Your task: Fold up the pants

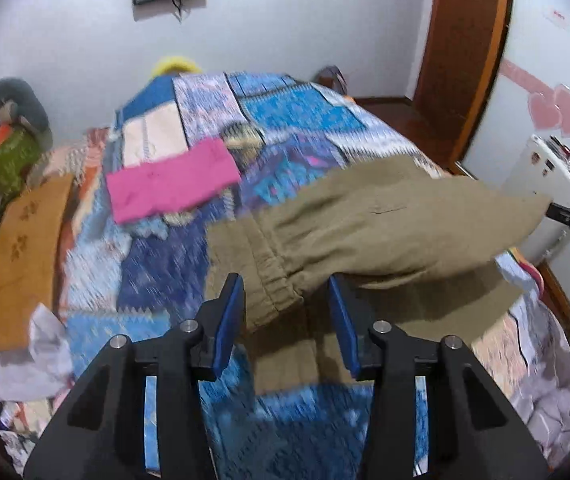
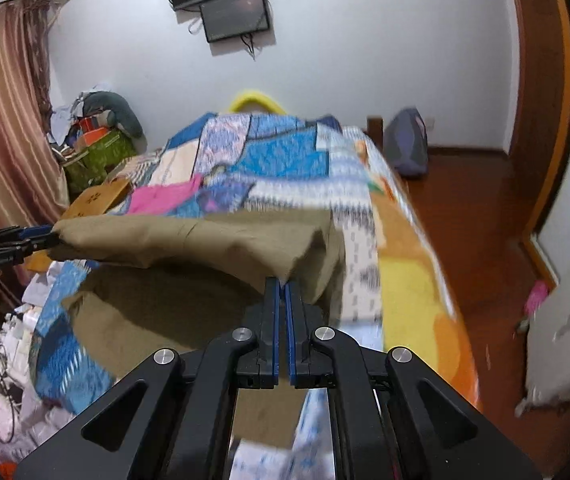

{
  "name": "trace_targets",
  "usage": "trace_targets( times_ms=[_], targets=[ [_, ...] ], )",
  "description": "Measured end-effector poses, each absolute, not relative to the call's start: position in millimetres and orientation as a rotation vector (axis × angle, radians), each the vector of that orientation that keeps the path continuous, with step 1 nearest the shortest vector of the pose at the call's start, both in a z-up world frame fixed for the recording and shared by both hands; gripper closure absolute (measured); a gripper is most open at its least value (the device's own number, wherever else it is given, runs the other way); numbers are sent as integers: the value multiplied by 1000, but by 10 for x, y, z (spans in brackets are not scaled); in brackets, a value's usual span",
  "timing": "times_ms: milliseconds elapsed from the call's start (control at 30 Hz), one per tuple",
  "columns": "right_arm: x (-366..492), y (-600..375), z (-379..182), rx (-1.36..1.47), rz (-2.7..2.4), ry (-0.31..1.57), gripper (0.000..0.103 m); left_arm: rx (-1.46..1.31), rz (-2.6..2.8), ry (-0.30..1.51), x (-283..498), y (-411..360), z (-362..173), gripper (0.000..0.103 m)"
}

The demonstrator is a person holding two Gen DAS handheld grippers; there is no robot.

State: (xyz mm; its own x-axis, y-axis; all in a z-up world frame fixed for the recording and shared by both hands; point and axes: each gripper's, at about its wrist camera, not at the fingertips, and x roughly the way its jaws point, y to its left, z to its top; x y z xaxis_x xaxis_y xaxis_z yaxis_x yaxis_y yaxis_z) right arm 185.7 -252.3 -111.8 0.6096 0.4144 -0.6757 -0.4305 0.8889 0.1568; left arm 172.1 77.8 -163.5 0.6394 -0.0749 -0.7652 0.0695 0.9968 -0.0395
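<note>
The right claw (image 2: 283, 280) is clenched on a corner of the olive pants (image 2: 189, 240), which stretch away to its left toward the left claw (image 2: 51, 238). Seen from the right wrist, that one seems to pinch the far corner; in its own view its blue pads stand apart with the waistband (image 1: 281, 280) between them, so I can't tell if it truly grips. The upper layer hangs lifted over a lower layer lying on the patchwork bed (image 1: 293, 112). This looks like the fold-over in progress. Next, both claws should carry the edge across evenly and lay it flat before letting go.
</note>
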Motion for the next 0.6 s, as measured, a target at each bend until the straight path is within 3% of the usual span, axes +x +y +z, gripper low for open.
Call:
trace_targets(
  times_ms=[300,533,600],
  targets=[
    [1516,-2582,-1597,-44,451,889,100,65,-75,930,1377,628,-1916,60],
    [1379,-2468,-1355,-117,484,815,100,76,-100,852,1300,520,-1610,58],
    [1359,-2392,-1316,-128,503,796,95,101,-129,845,1335,413,-1574,58]
  ],
)
